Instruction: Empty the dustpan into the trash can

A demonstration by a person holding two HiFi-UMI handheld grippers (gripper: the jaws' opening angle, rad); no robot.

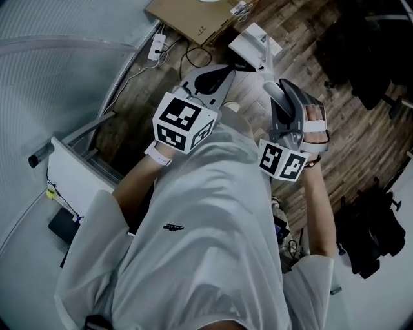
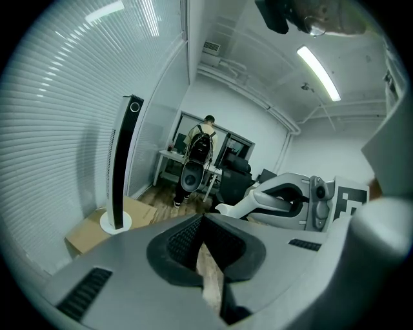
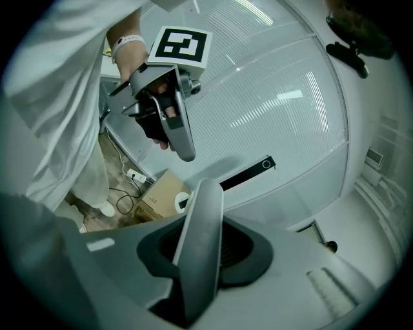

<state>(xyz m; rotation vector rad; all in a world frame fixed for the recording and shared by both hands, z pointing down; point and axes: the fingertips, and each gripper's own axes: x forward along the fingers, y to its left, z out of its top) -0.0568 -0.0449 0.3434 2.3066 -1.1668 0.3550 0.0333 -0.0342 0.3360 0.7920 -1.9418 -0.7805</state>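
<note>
My right gripper (image 1: 282,90) is shut on the grey handle (image 3: 199,245) of a white dustpan (image 1: 253,41), which hangs out ahead of me over the wood floor. In the right gripper view the handle runs up between both jaws, tilted a little to the right. My left gripper (image 1: 222,74) is shut with nothing in it, level with the right one and just to its left. Its closed jaws (image 2: 203,225) point across the room, with the right gripper (image 2: 290,203) beside them. No trash can shows in any view.
A cardboard box (image 1: 187,19) and a power strip (image 1: 157,46) with cables lie on the floor ahead. A black tower fan (image 2: 122,161) stands on the box by the blinds. Dark office chairs (image 1: 361,51) crowd the right side. A person with a backpack (image 2: 201,145) stands at a far desk.
</note>
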